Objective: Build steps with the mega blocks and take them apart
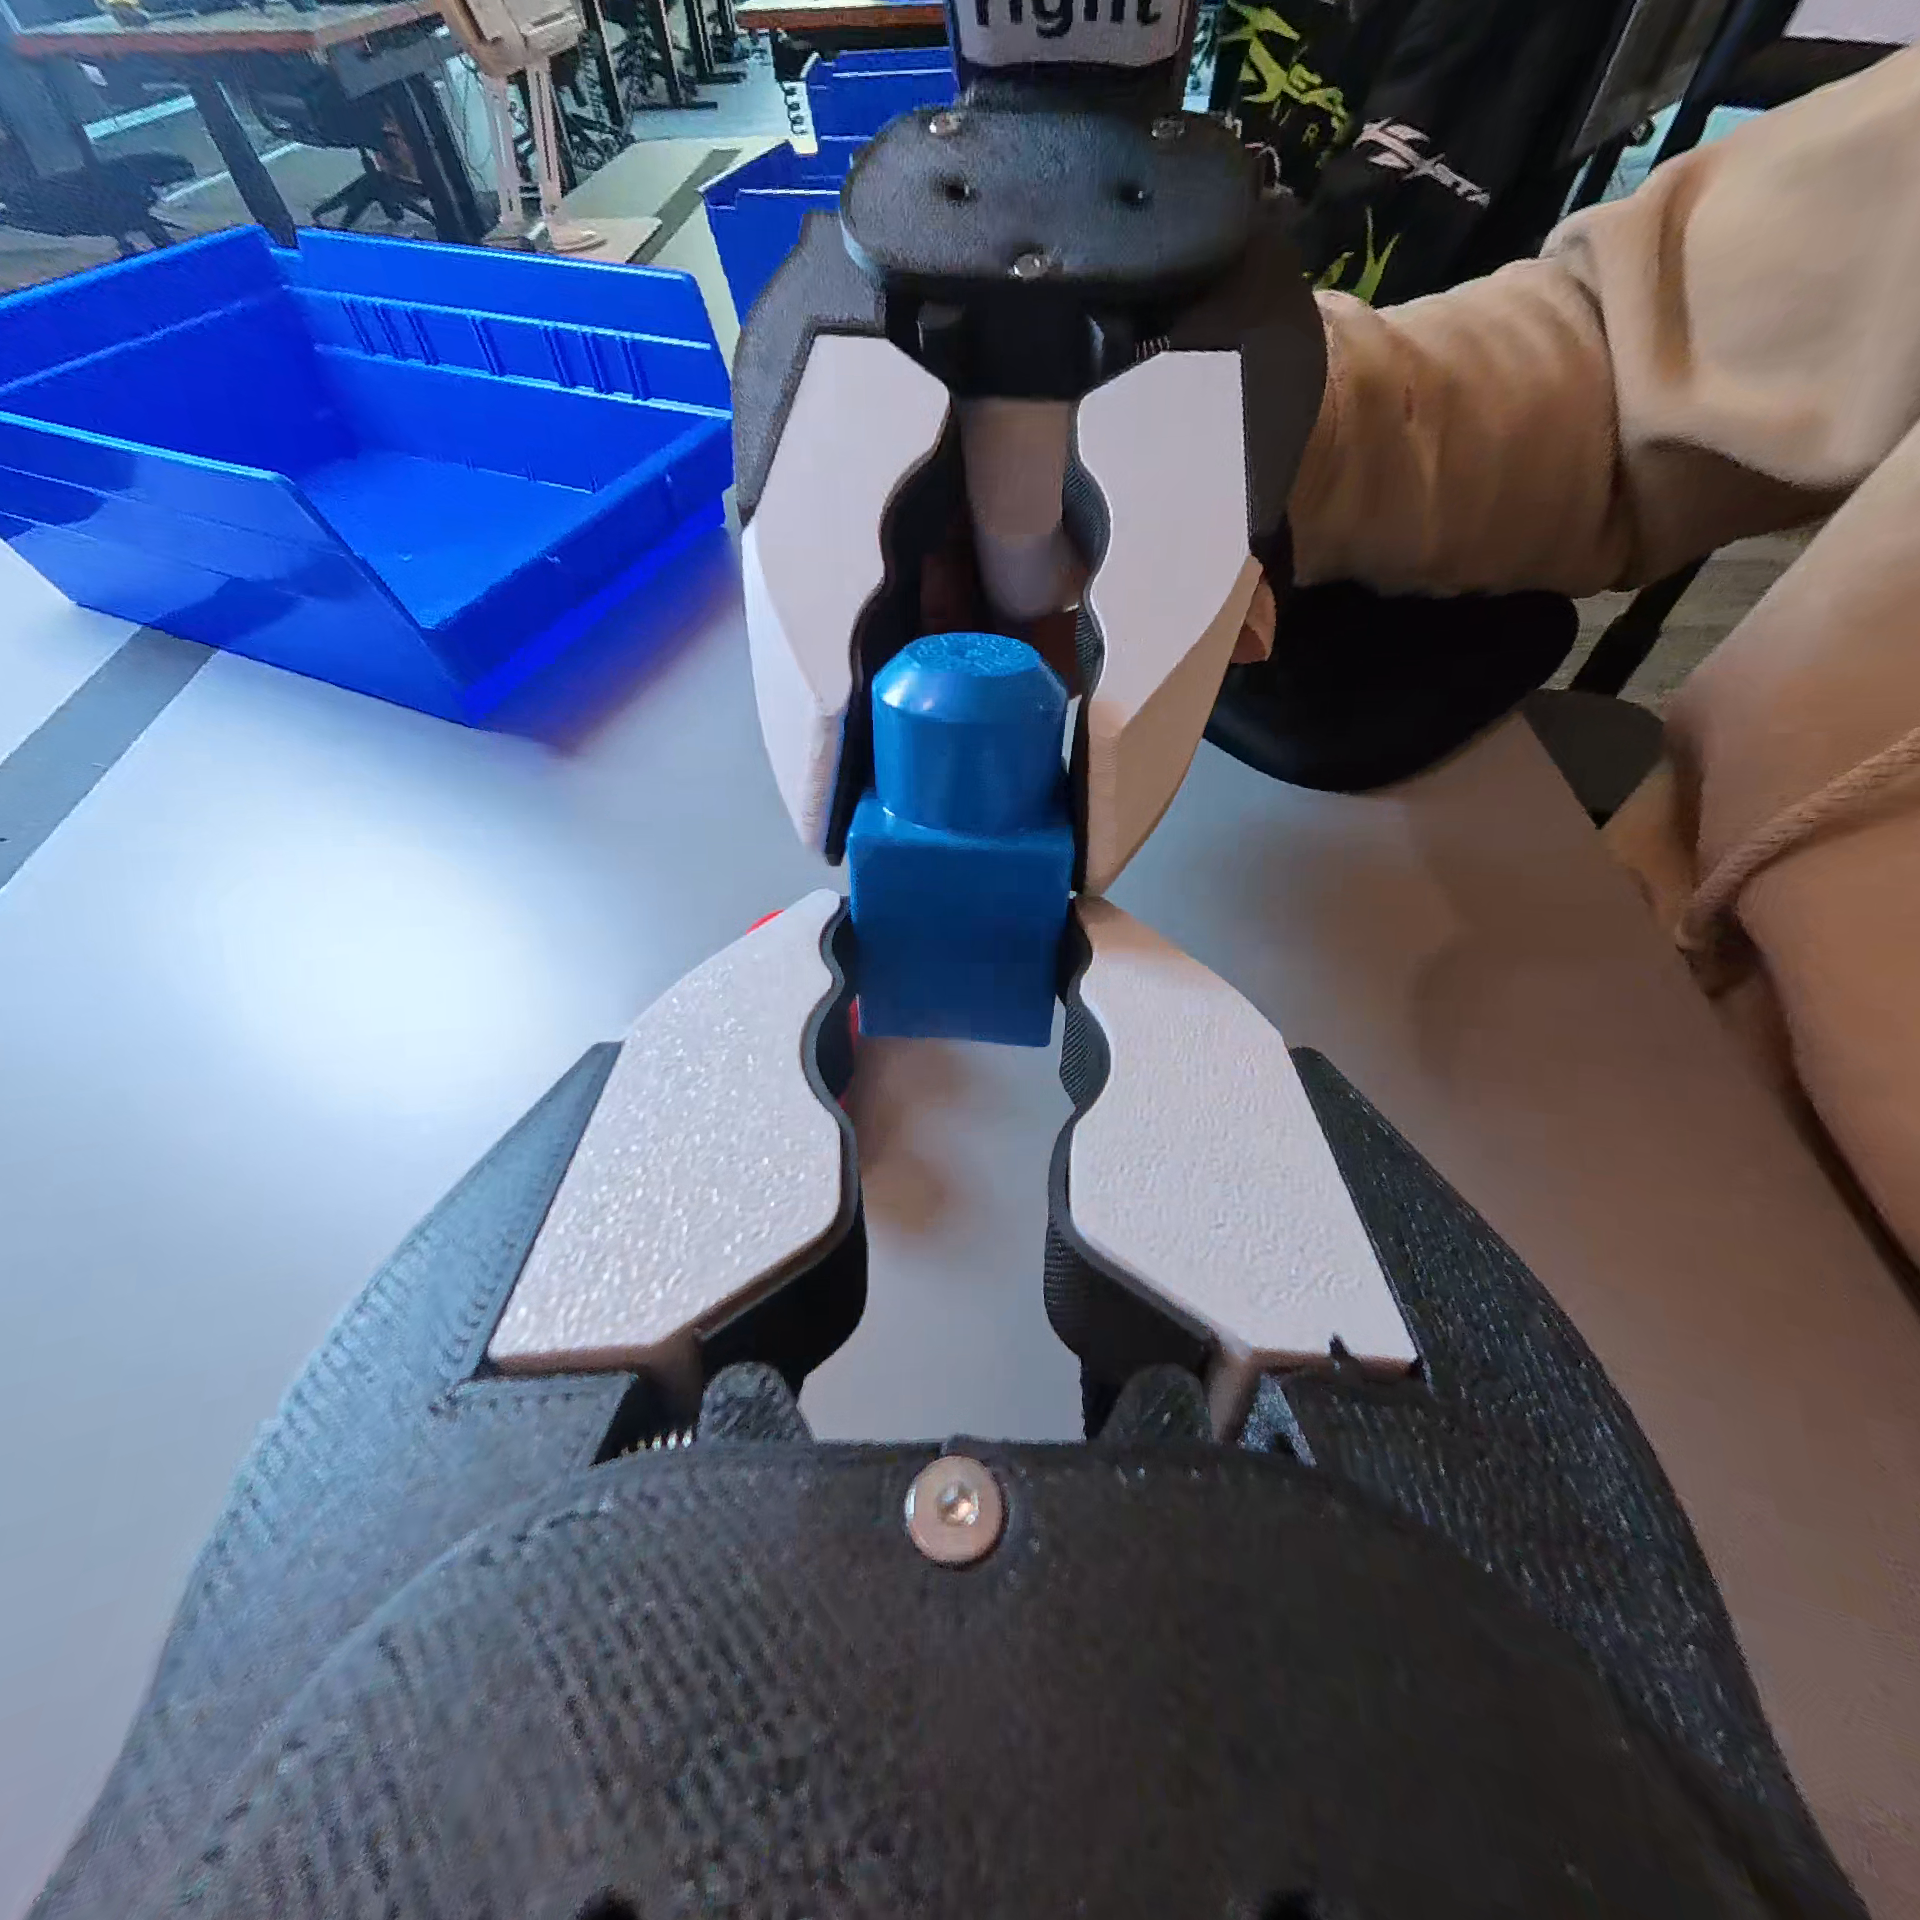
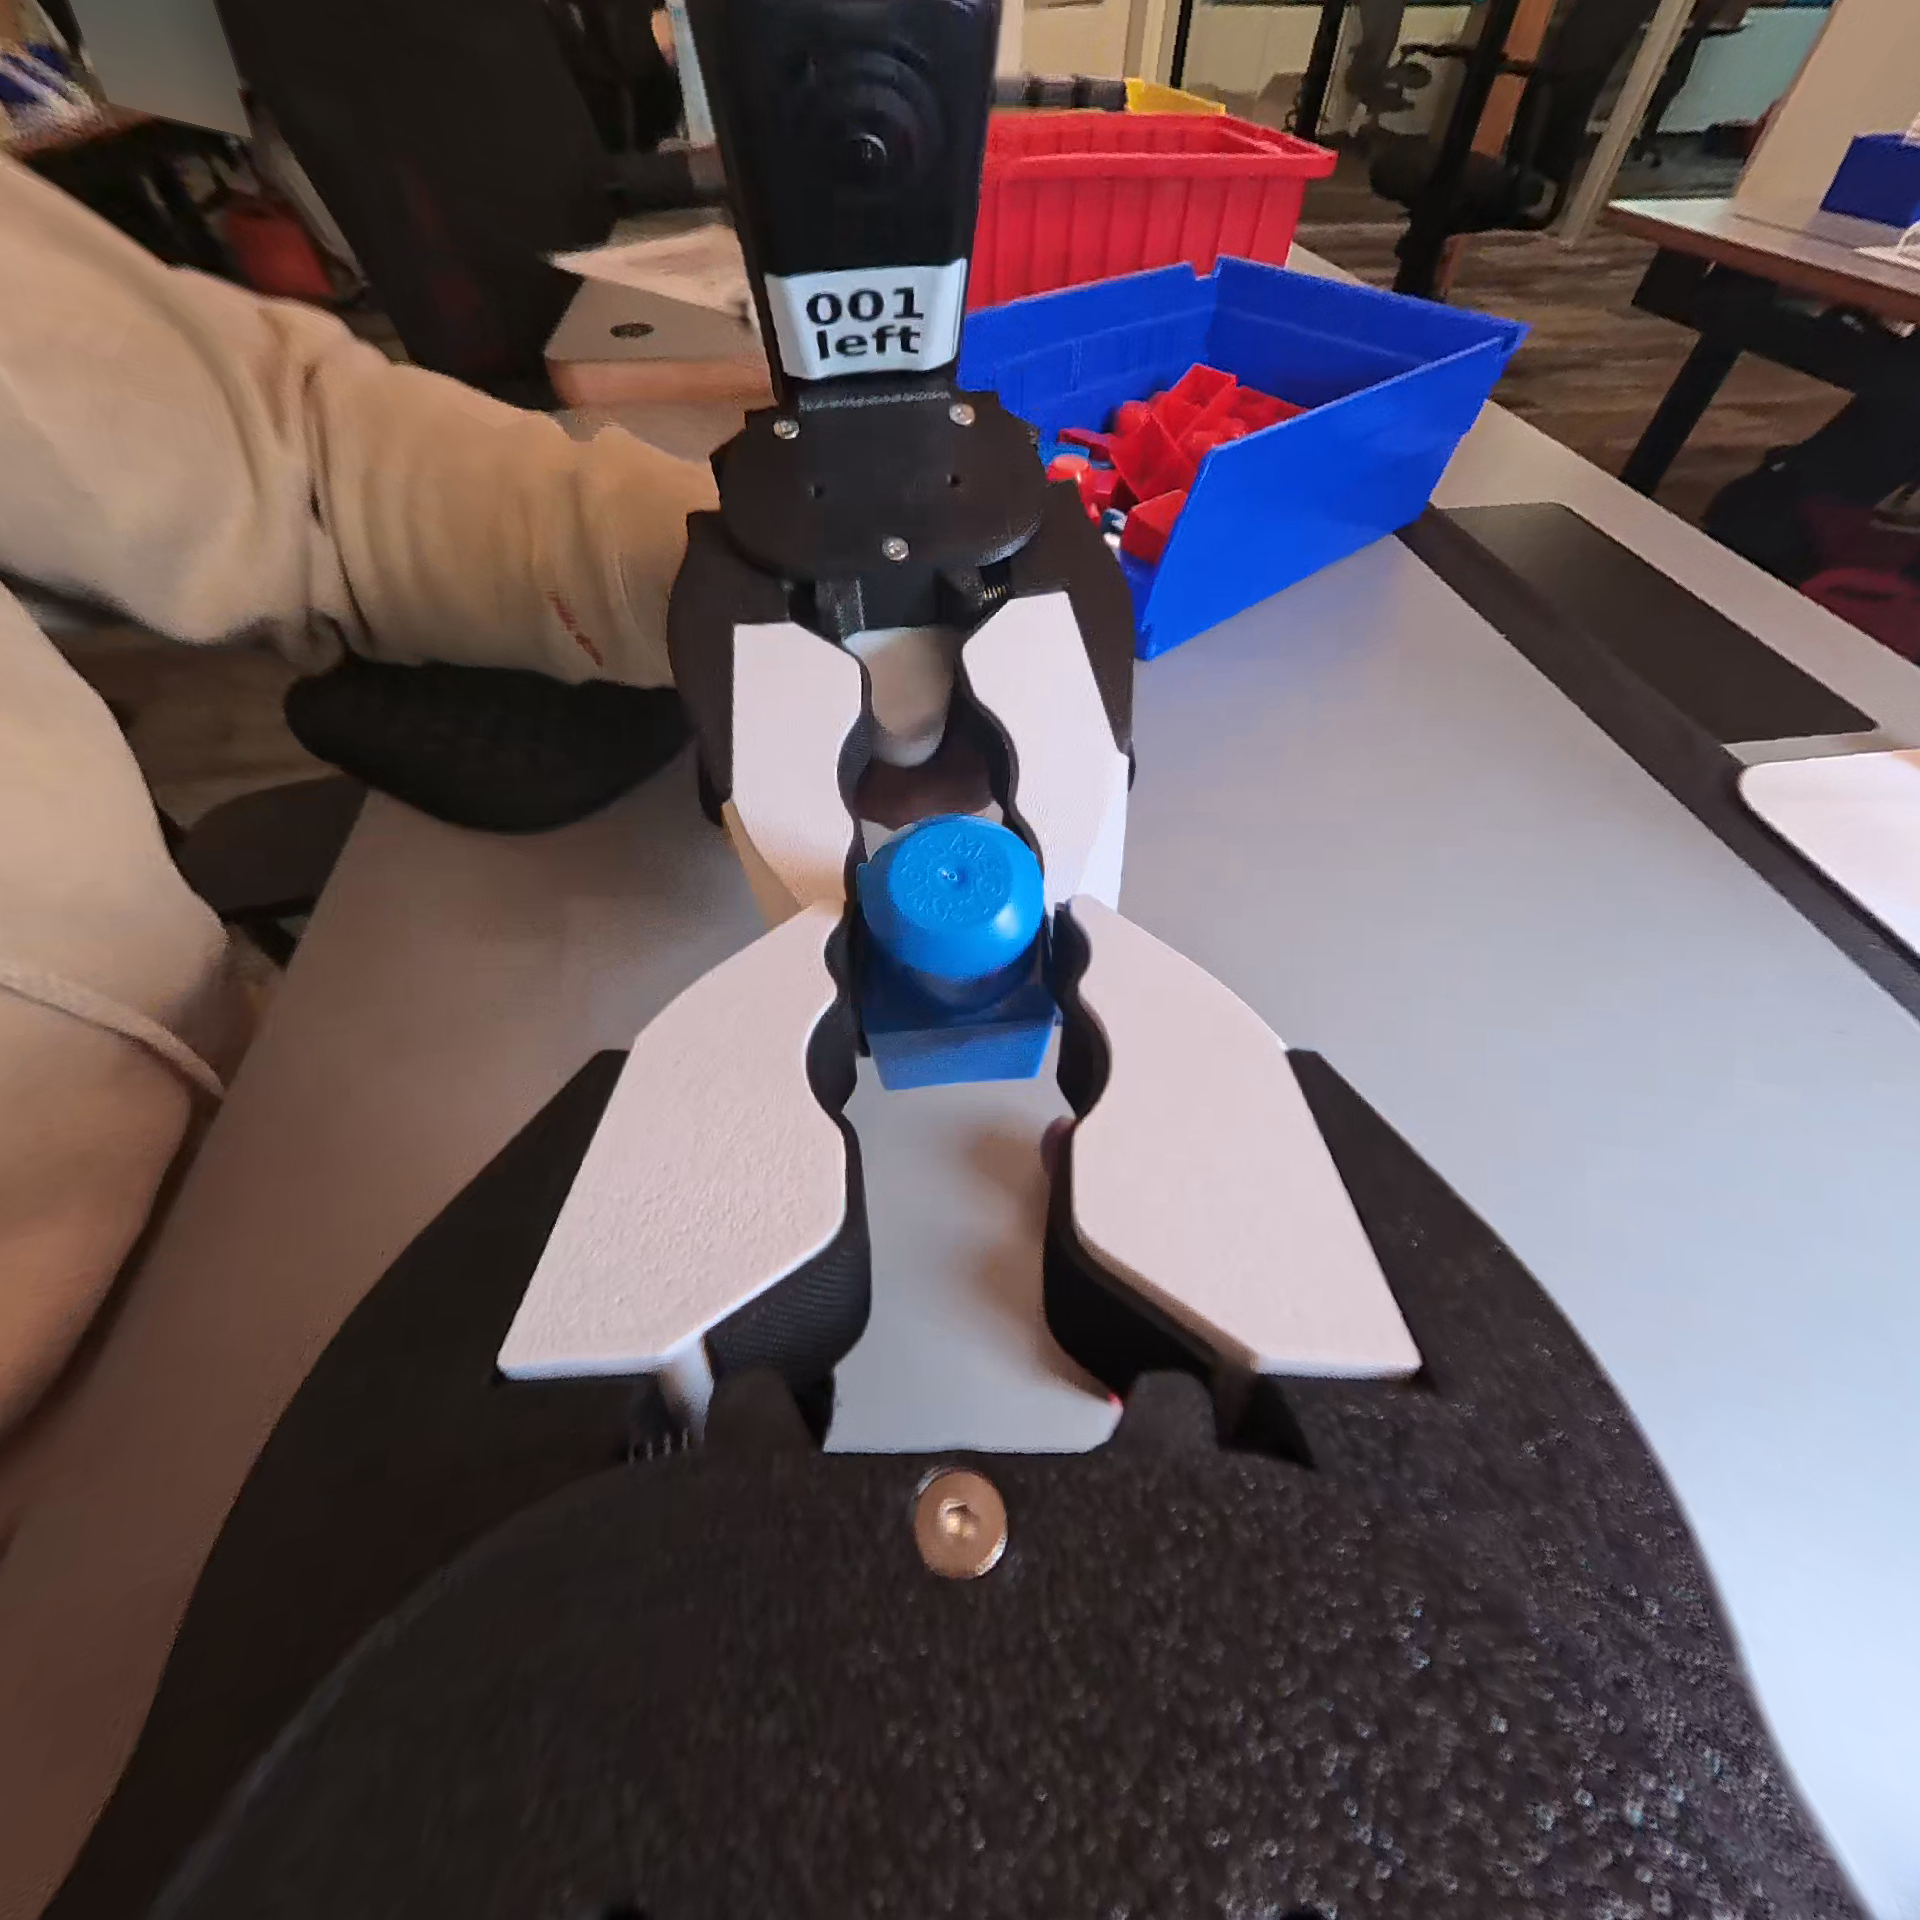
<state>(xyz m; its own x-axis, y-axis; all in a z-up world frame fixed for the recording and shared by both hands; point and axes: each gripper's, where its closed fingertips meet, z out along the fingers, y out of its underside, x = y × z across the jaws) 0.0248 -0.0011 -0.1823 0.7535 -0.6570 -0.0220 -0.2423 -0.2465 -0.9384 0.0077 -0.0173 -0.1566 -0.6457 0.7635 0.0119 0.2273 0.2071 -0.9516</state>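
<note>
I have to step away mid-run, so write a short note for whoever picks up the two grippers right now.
Left gripper: shut on the blue block, low on its body.
Right gripper: shut on the same block from the opposite side.
A bit of red shows under the block in the left wrist view; what it is cannot be told.
More red blocks lie in the blue bin; another blue bin is empty.
No steps visible yet; building and dismantling seem left.

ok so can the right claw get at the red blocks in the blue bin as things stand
Probably not right away. The right claw is shut on the blue block, which the left claw grips from the far side. The red blocks lie loose in the open bin beyond, so it must let go first.
</note>
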